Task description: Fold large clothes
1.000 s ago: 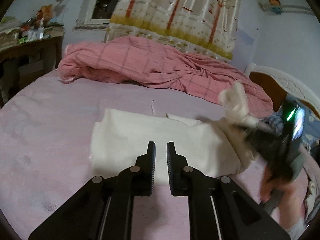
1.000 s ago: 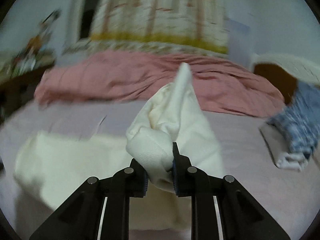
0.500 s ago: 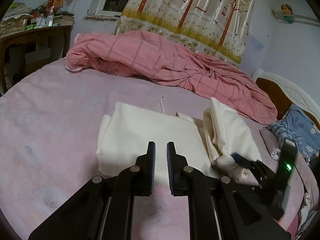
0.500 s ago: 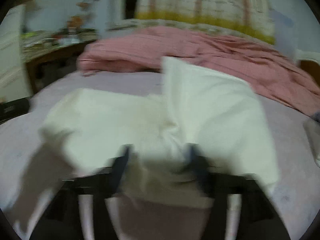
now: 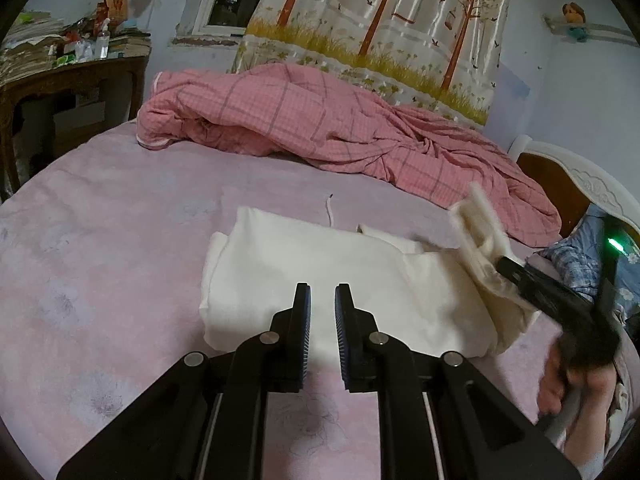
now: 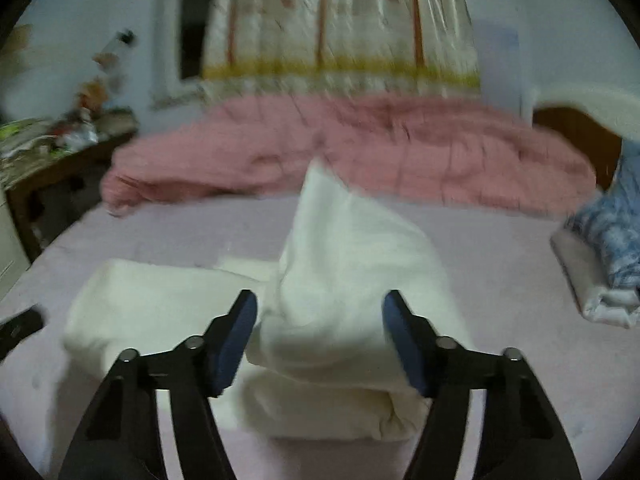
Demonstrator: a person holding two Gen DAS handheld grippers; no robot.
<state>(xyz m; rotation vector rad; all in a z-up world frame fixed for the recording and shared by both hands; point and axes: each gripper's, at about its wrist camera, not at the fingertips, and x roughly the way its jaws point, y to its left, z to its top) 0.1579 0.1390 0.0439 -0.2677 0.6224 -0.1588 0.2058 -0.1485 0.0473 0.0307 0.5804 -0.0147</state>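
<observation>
Home bedroom: bed (image 5: 120, 240) w/ pink sheet, rumpled pink checked quilt (image 5: 320, 128), tree-print curtain (image 5: 380, 20) by window (image 5: 224, 0), white headboard (image 5: 580, 176), cluttered wooden side surface (image 5: 72, 76) w/ bottles & papers.

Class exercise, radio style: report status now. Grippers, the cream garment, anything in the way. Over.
Left gripper shut, empty, over the cream garment. Right gripper jaws apart and closing, raised fold between them. Pink quilt behind, well apart.

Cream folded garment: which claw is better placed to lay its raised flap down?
Right. The right claw straddles the raised flap of the cream folded garment, jaws just closing in. The left claw is shut, empty, at the flat end.
</observation>
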